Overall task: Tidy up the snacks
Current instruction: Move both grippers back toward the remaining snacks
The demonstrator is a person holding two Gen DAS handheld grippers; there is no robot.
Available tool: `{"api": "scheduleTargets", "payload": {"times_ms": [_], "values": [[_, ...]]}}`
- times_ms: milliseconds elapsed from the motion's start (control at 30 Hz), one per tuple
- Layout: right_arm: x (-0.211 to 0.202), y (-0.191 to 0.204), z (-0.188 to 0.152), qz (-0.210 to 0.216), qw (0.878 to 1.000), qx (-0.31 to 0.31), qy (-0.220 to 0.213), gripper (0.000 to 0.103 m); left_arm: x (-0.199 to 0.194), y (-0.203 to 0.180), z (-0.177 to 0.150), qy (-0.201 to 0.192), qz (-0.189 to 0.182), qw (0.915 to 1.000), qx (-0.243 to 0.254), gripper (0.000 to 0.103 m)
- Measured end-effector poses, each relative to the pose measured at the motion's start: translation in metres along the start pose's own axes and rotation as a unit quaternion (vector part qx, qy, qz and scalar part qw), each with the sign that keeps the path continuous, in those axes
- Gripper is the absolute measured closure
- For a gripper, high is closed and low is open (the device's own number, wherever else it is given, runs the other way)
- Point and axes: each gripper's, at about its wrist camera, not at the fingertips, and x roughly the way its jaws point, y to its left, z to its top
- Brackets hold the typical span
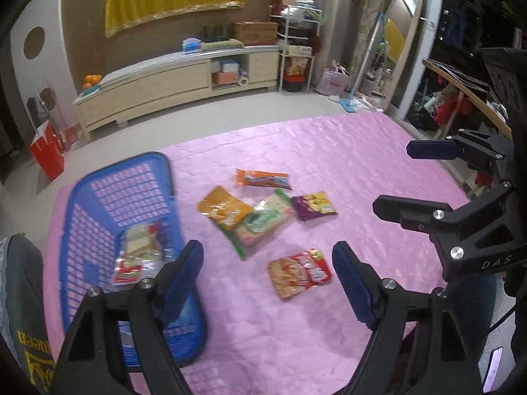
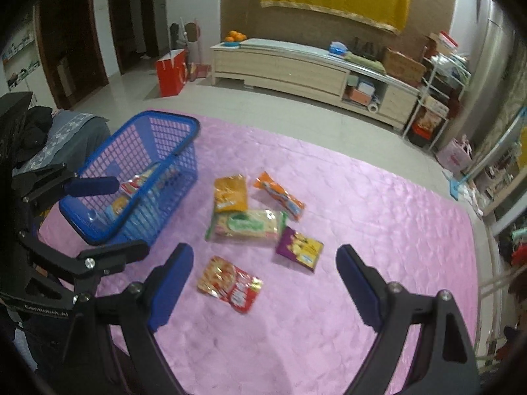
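Note:
A blue plastic basket (image 1: pixel 82 197) (image 2: pixel 164 120) stands at the left of the pink quilted cloth (image 1: pixel 346 151) and holds a few snack packets (image 1: pixel 138 256). Loose on the cloth lie a red packet (image 1: pixel 299 273) (image 2: pixel 230 283), a purple packet (image 1: pixel 314 205) (image 2: pixel 299 247), a green-and-white cracker pack (image 1: pixel 263 223) (image 2: pixel 247 225), a yellow-orange packet (image 1: pixel 224 207) (image 2: pixel 230 192) and an orange bar pack (image 1: pixel 263 177) (image 2: pixel 280 196). My left gripper (image 1: pixel 266 250) (image 2: pixel 128 217) hangs open beside the basket's near end, nothing between its fingers. My right gripper (image 2: pixel 265 251) (image 1: pixel 393 176) is open and empty above the red packet.
Beyond the cloth's far edge are bare floor and a long low wooden cabinet (image 1: pixel 178 79) (image 2: pixel 296 65). A red paper bag (image 2: pixel 171 72) stands on the floor at the left, a white shelf rack (image 1: pixel 296 49) and a leaning mirror (image 1: pixel 402 39) at the right. Grey clothing (image 2: pixel 72 138) lies behind the basket.

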Motion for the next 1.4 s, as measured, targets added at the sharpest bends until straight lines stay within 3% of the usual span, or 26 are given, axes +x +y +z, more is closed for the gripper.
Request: {"api": "scheduleTargets", "payload": {"times_ms": [300, 600, 1133, 1267, 1400], "values": [[0.025, -0.031, -0.040, 0.002, 0.999, 0.032, 0.038, 0.012, 0.041, -0.036, -0.013, 0.033, -0.014, 0.9993, -0.010, 0.024], [0.066, -0.048, -0.074, 0.011, 0.994, 0.064, 0.088, 0.012, 0.087, -0.045, -0.036, 0.080, -0.018, 0.9961, -0.034, 0.024], [0.114, -0.075, -0.099, 0.002, 0.985, 0.107, 0.133, 0.012, 0.164, -0.040, -0.046, 0.156, -0.017, 0.9870, -0.034, 0.024], [0.120, -0.084, -0.103, 0.002, 0.983, 0.117, 0.139, 0.012, 0.178, -0.038, -0.047, 0.166, -0.021, 0.9850, -0.044, 0.024], [0.123, -0.087, -0.107, 0.001, 0.983, 0.120, 0.142, 0.012, 0.187, -0.040, -0.045, 0.162, -0.001, 0.9861, -0.035, 0.024]]}}
